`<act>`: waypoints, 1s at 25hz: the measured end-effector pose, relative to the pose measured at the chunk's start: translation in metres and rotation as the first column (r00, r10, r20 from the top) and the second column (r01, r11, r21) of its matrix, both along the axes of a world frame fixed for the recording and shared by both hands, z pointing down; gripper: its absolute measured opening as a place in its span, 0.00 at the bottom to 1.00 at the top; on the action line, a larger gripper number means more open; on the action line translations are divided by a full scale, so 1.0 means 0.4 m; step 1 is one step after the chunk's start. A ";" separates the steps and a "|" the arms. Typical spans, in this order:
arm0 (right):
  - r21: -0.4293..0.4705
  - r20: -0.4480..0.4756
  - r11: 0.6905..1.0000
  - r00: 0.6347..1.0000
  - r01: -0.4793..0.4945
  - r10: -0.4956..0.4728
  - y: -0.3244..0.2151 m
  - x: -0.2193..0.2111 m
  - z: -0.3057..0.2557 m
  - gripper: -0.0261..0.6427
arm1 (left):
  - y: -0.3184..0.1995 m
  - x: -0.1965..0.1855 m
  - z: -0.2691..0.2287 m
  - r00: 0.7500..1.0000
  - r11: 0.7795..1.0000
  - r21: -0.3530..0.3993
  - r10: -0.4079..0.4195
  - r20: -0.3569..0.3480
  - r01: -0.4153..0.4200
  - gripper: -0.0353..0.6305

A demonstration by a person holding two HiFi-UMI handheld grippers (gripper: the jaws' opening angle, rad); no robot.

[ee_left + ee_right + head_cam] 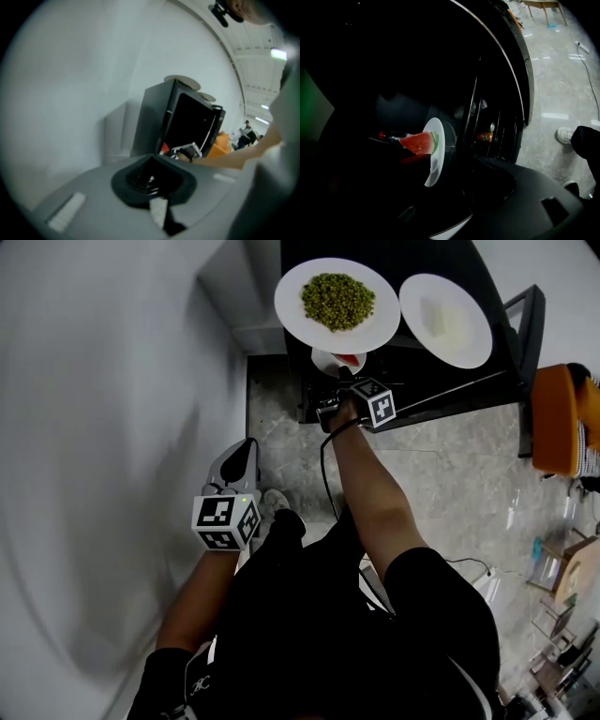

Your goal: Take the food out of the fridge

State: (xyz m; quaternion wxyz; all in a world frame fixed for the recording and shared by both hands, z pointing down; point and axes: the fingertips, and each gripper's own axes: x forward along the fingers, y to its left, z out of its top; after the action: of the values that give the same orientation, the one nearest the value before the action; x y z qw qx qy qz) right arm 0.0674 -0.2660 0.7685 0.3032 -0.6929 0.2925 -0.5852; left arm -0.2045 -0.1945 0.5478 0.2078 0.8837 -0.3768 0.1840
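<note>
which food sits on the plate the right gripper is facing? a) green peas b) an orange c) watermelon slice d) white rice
c: the right gripper view shows a red watermelon slice with a green rind on the small white plate.

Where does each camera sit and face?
Head view: on the head, facing steeply down; fridge, arms, left hand-held gripper, right hand-held gripper.
Left gripper view: on the left one, facing the fridge; right forearm shows.
Right gripper view: on the right one, facing into the fridge at the watermelon plate; shoe shows.
Head and right gripper views share that plate.
</note>
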 end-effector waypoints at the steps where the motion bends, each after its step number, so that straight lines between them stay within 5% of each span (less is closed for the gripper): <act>1: -0.013 0.007 1.000 1.000 0.006 -0.006 -0.002 -0.003 0.012 0.42 | -0.003 -0.003 0.004 1.000 1.000 -0.004 -0.003 0.003 0.003 0.05; 25: 0.034 0.074 0.997 0.995 0.062 -0.065 0.026 -0.014 0.015 0.45 | 0.014 -0.017 0.036 1.000 0.999 -0.041 -0.016 0.022 0.016 0.05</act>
State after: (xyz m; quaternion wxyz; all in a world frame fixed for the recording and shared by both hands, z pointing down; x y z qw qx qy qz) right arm 0.0617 -0.2555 0.7743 0.3060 -0.6560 0.3120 -0.6153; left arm -0.2114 -0.1891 0.5621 0.2232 0.8742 -0.3823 0.1995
